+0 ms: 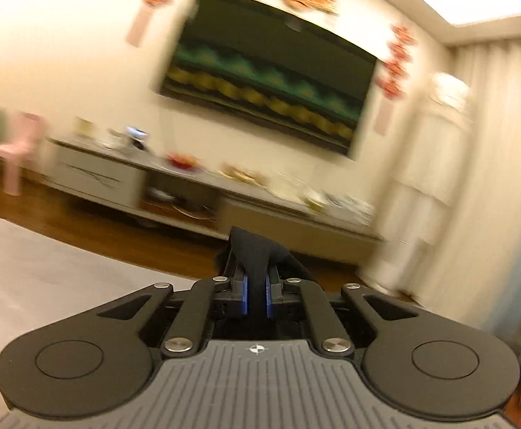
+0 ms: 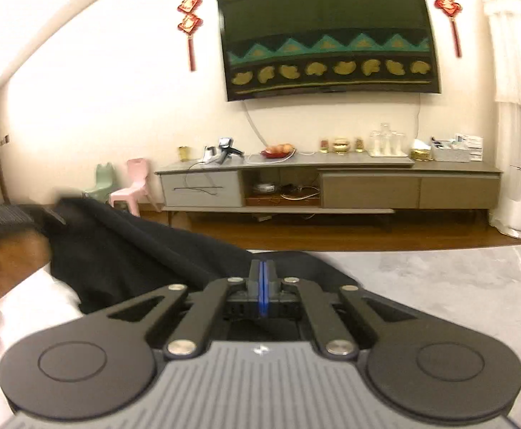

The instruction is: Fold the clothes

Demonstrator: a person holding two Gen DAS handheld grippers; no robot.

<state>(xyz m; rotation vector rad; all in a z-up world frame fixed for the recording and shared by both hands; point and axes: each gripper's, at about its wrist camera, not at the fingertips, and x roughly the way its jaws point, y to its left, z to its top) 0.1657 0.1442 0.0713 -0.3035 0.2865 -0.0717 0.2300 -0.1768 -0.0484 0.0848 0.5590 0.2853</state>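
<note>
The left gripper [image 1: 256,279] has its blue-padded jaws drawn in on a fold of black, soft-knit garment [image 1: 256,250]; a narrow gap between the pads is filled by the cloth, which bunches up and pokes out just past the fingertips. Its view is smeared and tilted, so it looks to be swinging, and below and to its left lies the pale grey plush mat [image 1: 45,279]. From the right wrist view the garment runs as a long dark sweep from the far left, where a blurred hand [image 2: 6,250] and the other tool show, down to just ahead of the right gripper [image 2: 262,279]. That gripper's blue pads meet with no gap showing; cloth sits right at and beyond the tips, but whether a thin edge is pinched between them cannot be told. Beyond both tools stand a long grey-and-brown low cabinet [image 2: 367,182] and a dark wall-hung screen [image 2: 324,35]. The garment seems stretched in the air between the two tools rather than laid flat. The risks, as I judge them: the left hold is a bunched wad, so a quick swing could slip it free; if the right tips hold nothing, that end will sag and the fold will land crooked on the mat.
</note>
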